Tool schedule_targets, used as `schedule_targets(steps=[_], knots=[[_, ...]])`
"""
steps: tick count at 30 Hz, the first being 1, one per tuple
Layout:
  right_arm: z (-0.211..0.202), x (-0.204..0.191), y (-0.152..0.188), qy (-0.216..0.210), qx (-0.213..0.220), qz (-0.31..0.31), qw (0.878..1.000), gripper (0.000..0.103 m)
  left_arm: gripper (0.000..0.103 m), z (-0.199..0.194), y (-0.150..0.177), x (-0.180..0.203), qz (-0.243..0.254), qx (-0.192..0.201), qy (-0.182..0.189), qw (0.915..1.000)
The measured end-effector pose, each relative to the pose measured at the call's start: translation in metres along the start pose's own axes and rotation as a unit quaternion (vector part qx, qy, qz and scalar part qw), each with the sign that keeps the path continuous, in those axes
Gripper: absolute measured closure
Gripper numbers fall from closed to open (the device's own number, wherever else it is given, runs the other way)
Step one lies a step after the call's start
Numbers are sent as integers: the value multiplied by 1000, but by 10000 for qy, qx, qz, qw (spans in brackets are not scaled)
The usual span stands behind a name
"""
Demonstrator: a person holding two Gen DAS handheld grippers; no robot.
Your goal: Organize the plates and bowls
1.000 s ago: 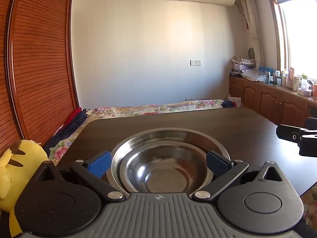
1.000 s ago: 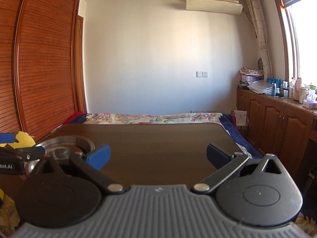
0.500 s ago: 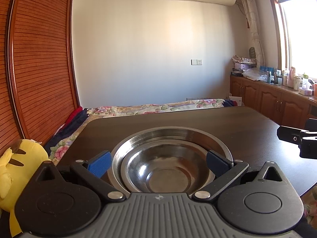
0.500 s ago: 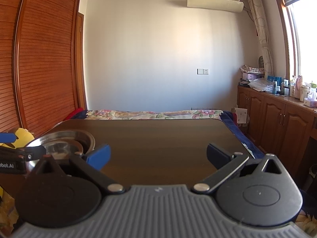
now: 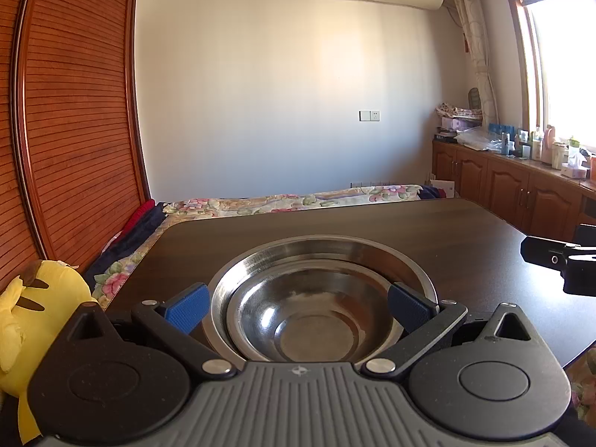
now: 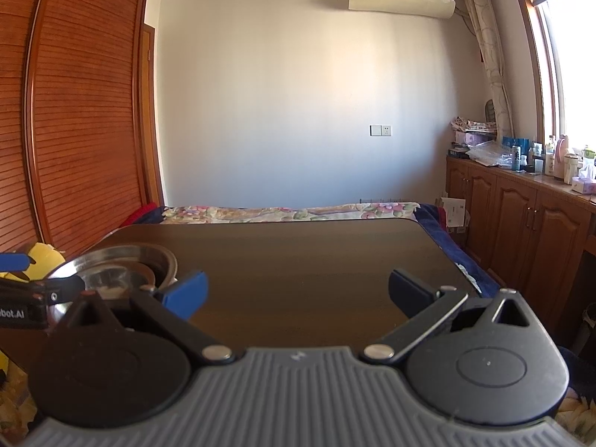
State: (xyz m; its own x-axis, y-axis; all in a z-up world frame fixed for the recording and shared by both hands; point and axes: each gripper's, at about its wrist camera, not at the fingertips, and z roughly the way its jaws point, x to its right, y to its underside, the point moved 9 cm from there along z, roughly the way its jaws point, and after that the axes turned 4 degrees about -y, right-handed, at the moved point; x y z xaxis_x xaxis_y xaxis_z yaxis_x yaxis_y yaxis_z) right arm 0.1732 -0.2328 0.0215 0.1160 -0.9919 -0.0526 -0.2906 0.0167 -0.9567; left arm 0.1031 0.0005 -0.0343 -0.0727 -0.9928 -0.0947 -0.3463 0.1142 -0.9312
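A wide steel plate (image 5: 372,251) lies on the dark table (image 5: 428,223) near its front left edge, with a smaller steel bowl (image 5: 316,316) nested in it. My left gripper (image 5: 298,303) is open, its blue pads either side of the bowl's near rim, not gripping it. The stack also shows in the right wrist view (image 6: 123,272) at far left. My right gripper (image 6: 298,290) is open and empty over the table's near edge, to the right of the stack.
A bed with a floral cover (image 6: 290,212) lies beyond the table. A yellow plush toy (image 5: 33,309) sits left of the table. Wooden cabinets (image 6: 521,231) with bottles on top line the right wall. A slatted wardrobe (image 5: 67,130) stands on the left.
The left gripper has drawn back and risen slightly, so the nested bowl and plate show more fully. The right gripper has barely moved.
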Motion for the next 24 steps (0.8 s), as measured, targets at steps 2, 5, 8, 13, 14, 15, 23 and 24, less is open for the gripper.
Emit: schedule_targets(steps=[2, 5, 8, 13, 14, 15, 23, 24], knots=[[0, 0, 0, 11, 4, 1, 10000, 0, 0, 0, 0, 0, -2, -2, 2, 10000], [1, -1, 0, 10, -2, -6, 10000, 0, 0, -1, 0, 0, -18, 8, -2, 10000], [1, -2, 0, 6, -11, -10, 10000, 0, 0, -2, -1, 0, -21, 19, 2, 10000], [2, -2, 1, -7, -19, 11, 10000, 0, 0, -4, -1, 1, -18, 30, 4, 10000], [2, -2, 1, -9, -22, 12, 10000, 0, 0, -4, -1, 1, -18, 29, 4, 10000], [2, -2, 1, -14, -25, 9, 10000, 0, 0, -4, -1, 1, -20, 30, 1, 10000], [2, -2, 1, -8, -22, 16, 10000, 0, 0, -4, -2, 1, -19, 34, -2, 10000], [2, -2, 1, -10, -22, 16, 10000, 0, 0, -4, -2, 1, -21, 32, -3, 10000]])
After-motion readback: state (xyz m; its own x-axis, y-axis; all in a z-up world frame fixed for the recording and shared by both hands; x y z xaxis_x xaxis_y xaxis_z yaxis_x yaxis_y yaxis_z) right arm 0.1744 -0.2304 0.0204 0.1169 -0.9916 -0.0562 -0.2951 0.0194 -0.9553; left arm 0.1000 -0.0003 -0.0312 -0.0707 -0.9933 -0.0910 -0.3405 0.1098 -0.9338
